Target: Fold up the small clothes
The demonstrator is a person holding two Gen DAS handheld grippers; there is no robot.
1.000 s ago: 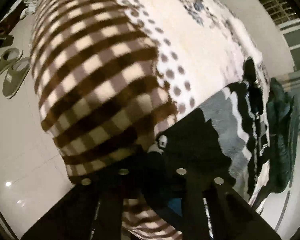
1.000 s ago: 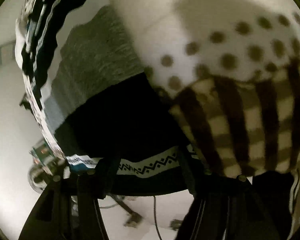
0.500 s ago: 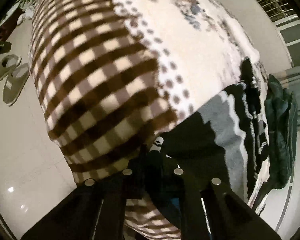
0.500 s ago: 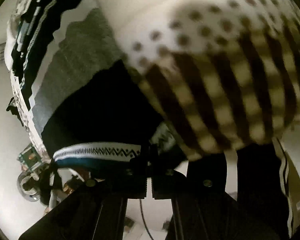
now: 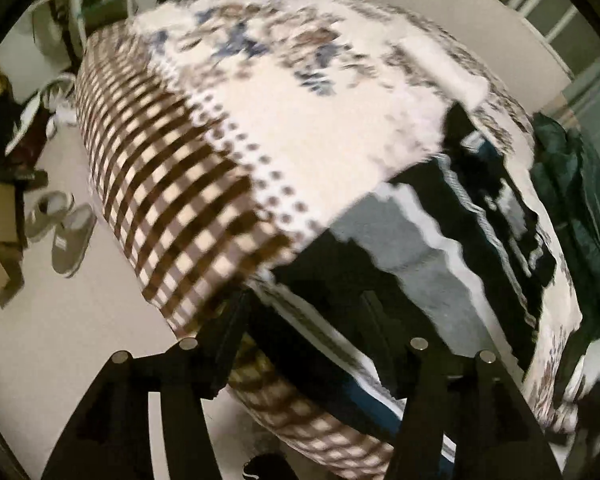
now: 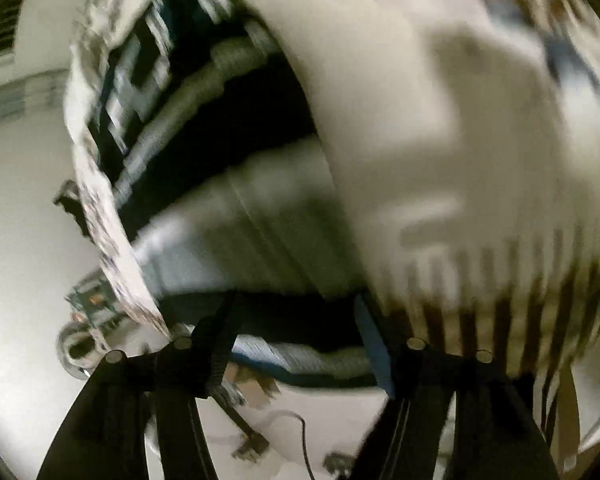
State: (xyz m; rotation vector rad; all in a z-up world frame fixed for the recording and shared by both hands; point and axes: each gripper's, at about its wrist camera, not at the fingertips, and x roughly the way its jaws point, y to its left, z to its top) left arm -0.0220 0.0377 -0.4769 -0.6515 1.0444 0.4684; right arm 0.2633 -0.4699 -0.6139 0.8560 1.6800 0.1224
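A black, grey and white patterned knit garment (image 5: 432,240) lies spread near the corner of a bed covered by a cream blanket (image 5: 300,120) with brown checks and dots. My left gripper (image 5: 304,312) is open, its fingers wide apart over the garment's dark hem edge. In the right wrist view the same garment (image 6: 236,208) shows blurred, grey and black, and my right gripper (image 6: 296,320) is open over its near hem. Neither gripper holds cloth.
A dark green garment (image 5: 580,216) lies at the bed's far right edge. Grey slippers (image 5: 64,232) and cardboard boxes (image 5: 4,240) sit on the pale floor at left. A cable (image 6: 300,440) and small objects lie on the floor below the right gripper.
Both grippers were shut on the garment's hem half a second ago; now both are open and pulled back, and the hem rests on the bed. The right view is motion-blurred.
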